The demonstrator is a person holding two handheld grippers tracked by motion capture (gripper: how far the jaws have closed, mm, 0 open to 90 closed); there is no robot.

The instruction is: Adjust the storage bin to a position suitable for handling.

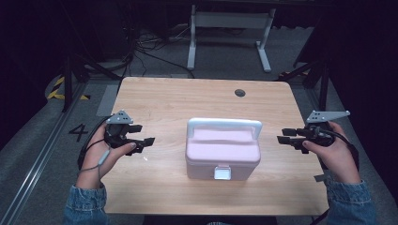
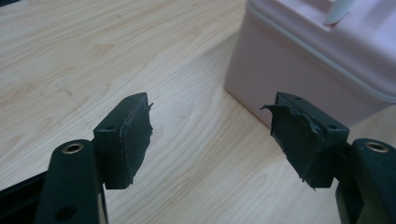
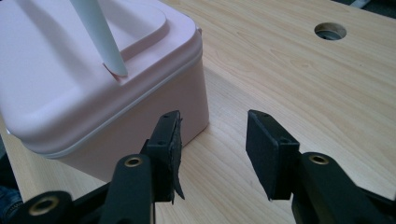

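A pink lidded box (image 1: 222, 154) with a white carry handle (image 1: 224, 124) and a white front latch (image 1: 222, 173) stands shut in the middle of the wooden table (image 1: 164, 101). My left gripper (image 1: 142, 134) hovers to its left, open and empty, jaws pointing at the box. My right gripper (image 1: 285, 135) hovers to its right, open and empty, also facing the box. In the left gripper view the box's side wall (image 2: 299, 70) lies ahead at the right, beyond the open gripper (image 2: 208, 135). In the right gripper view the box's corner (image 3: 154, 93) sits just past the left pad (image 3: 173, 149).
A round cable hole (image 1: 240, 93) is in the table's far right part. Beyond the table stand a white desk frame (image 1: 230, 28) and loose cables (image 1: 150, 47) on the grey floor. Black stands (image 1: 70, 79) flank the table at both sides.
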